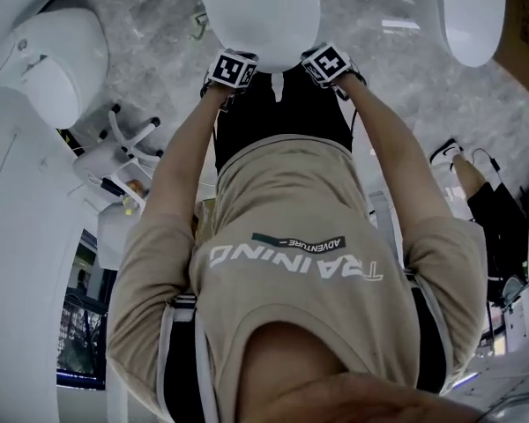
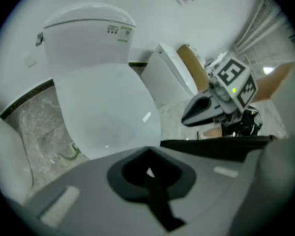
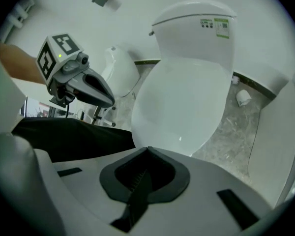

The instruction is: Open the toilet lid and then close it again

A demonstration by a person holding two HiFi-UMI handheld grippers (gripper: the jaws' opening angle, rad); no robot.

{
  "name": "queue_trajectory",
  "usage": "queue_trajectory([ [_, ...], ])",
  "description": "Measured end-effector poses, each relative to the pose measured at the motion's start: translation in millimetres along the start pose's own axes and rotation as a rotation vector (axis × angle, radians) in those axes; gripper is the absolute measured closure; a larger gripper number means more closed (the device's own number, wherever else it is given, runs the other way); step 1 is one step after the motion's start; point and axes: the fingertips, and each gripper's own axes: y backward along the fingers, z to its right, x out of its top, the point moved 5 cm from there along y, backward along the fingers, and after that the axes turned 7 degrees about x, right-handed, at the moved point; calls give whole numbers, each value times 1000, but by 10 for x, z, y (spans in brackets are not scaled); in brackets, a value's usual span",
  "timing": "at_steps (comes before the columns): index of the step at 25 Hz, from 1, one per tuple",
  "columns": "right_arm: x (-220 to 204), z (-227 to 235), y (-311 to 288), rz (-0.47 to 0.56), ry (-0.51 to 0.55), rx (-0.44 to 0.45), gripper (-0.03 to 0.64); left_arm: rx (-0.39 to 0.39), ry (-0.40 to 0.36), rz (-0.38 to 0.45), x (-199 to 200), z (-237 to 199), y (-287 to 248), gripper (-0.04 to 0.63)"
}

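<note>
The white toilet has its lid down flat over the bowl. The lid fills the middle of the left gripper view, below the tank. In the right gripper view the lid lies below the tank. My left gripper and right gripper hover side by side at the lid's near edge. The left gripper is shut and holds nothing. The right gripper is also shut with nothing in it. Neither one touches the lid.
A second toilet stands at the left and a third at the top right. A white chair base lies on the grey marble floor. A paper roll sits by the wall. Another person's feet are at the right.
</note>
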Motion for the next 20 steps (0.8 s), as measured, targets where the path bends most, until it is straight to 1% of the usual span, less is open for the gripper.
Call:
queue_trajectory([
  [2,92,-141,154,10,78,1,603,9,-17,49,138,51,221,591],
  [4,218,-259,297,51,133,8,603,22,-35,99,290,98,472,591],
  [6,341,-381,456,108,148,19,603,18,-34,149,409,161,707,591],
  [9,556,-536,679,195,142,22,603,-2,3,222,539,197,992,591],
  [13,815,-676,1015,280,177,-21,603,11,22,348,766,204,1371,591],
  [16,923,-805,1297,335,229,-62,603,56,10,441,896,251,1685,591],
  [18,1056,-862,1575,404,249,-90,603,108,-17,513,1048,256,1910,591],
  [20,1253,-906,1911,492,271,-122,603,167,-57,605,1267,251,2189,591],
])
